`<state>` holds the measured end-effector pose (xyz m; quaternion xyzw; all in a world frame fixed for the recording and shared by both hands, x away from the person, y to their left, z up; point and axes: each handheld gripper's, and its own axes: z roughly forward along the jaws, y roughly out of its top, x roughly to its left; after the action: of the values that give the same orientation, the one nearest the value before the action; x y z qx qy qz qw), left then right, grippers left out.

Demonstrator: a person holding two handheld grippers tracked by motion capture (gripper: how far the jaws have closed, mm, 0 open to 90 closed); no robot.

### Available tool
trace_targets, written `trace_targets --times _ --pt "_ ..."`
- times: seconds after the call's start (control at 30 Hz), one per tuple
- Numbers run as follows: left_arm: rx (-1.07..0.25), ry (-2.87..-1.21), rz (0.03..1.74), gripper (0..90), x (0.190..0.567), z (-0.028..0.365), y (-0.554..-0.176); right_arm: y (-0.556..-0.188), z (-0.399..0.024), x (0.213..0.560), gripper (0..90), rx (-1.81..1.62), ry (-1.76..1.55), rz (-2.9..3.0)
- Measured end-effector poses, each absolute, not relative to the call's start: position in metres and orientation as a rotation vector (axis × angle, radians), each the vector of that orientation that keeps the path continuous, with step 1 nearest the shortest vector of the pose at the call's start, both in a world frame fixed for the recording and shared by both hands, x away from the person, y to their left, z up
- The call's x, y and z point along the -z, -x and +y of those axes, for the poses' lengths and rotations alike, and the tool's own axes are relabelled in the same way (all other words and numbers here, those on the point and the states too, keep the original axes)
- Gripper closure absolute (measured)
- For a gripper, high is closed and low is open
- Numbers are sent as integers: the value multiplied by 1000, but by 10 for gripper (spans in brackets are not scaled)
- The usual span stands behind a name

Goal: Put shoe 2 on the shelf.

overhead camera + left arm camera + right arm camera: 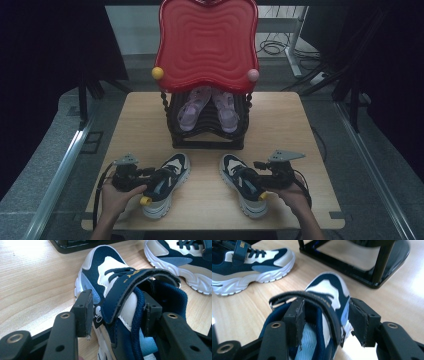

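Two navy, white and light-blue sneakers lie toes toward the rack on the wooden table [135, 115]. My left gripper [154, 176] [117, 307] grips the left sneaker [167, 185] [107, 272] by its side wall at the strap, with one pad outside and one inside the opening, both pressing. My right gripper [256, 175] [325, 315] straddles the outer wall of the right sneaker [243, 186] [329, 287]. Its inner pad stands clear of the tongue and its outer pad sits beside the shoe's side. Each gripper view shows the other sneaker farther off [180, 257] [249, 262].
A black shoe rack [207, 132] [374, 272] stands at the table's middle back, holding a pair of purple sandals [210, 107]. A red wavy tray [207, 42] rests on top of it. Bare wood lies left and right of the rack.
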<state>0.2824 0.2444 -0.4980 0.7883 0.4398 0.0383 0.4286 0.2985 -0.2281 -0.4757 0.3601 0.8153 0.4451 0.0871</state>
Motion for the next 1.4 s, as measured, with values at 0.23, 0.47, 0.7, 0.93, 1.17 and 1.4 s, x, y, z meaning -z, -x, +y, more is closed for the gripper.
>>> trace_targets --times 0.23,0.47,0.7,0.93,1.17,1.4 --pt "-95 -1968 1096 536 499 244 -282 -301 -226 482 505 -1243 -1106 2480" --pt "-99 -1966 1091 584 499 244 -280 -303 -224 483 608 -1222 -1120 2497" --pt "-149 -1972 1094 628 498 241 -276 -302 -220 479 670 -1135 -1113 2528" --pt "-203 -1968 1103 670 497 239 -272 -301 -217 476 713 -1093 -1120 2522" --pt "-222 -1964 1107 684 496 239 -270 -298 -225 478 722 -1156 -1144 2469" --pt "-237 -1908 1108 685 490 244 -267 -292 -232 479 721 -1236 -1150 2398"
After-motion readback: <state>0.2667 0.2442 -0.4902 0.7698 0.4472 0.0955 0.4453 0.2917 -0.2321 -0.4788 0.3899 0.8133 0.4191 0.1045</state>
